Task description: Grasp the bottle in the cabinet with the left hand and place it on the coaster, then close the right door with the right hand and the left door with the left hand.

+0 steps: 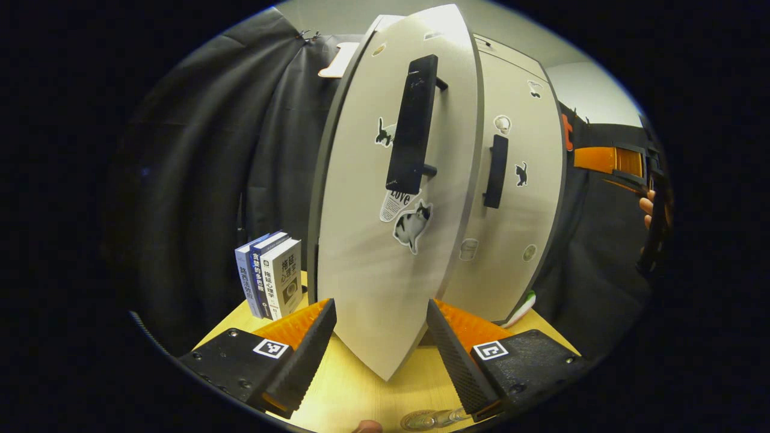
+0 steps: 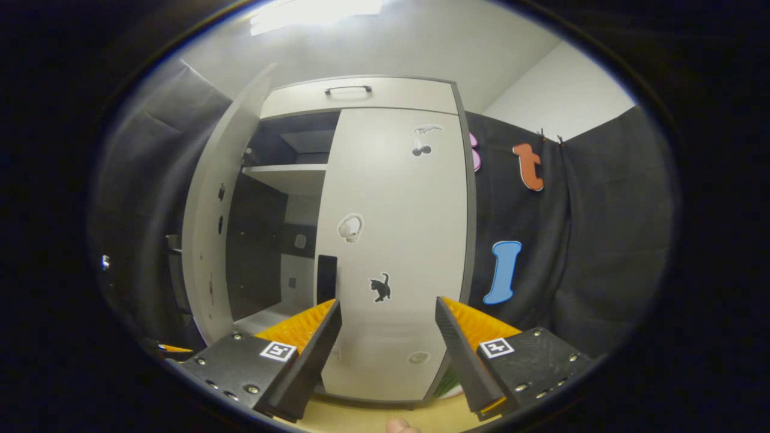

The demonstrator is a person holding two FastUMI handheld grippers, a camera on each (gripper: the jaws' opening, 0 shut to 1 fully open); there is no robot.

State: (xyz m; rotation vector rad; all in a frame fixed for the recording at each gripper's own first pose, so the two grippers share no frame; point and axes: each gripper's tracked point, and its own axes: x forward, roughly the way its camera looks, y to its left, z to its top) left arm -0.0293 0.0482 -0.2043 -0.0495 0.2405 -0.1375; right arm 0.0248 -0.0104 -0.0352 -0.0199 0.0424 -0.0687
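Straight ahead of the left tongs (image 1: 381, 343), and close, stands the left door (image 1: 385, 240) of the cabinet (image 2: 361, 96), swung part-way out so that its outer face, with a long black handle (image 1: 412, 123) running up and down, fills the space between the two spread fingers; nothing is held between them. The door's long axis is upright, its free edge lies toward the tongs' right, and beyond that edge the right door (image 1: 511, 198) sits flush with its own smaller handle (image 1: 495, 171). I judge the right door to be closed already, so closing the left door is the step in hand; that falls to the left tongs, which are the nearer of the two and need only press forward against the panel. In the right gripper view the right tongs (image 2: 388, 346) are also spread and empty, held level and facing the closed right door from a little way back, with the left door standing ajar on the far left and dark shelves open between them. The right tongs appear at the right edge of the left gripper view, well apart from the cabinet, with fingers of a hand (image 1: 647, 210) on them. At the bottom edge of the left gripper view a clear, ribbed glassy shape (image 1: 436, 418) lies low on the counter (image 1: 355, 385); it may be the bottle on the coaster, but I cannot tell. A few books (image 1: 271, 273) stand beside the cabinet.
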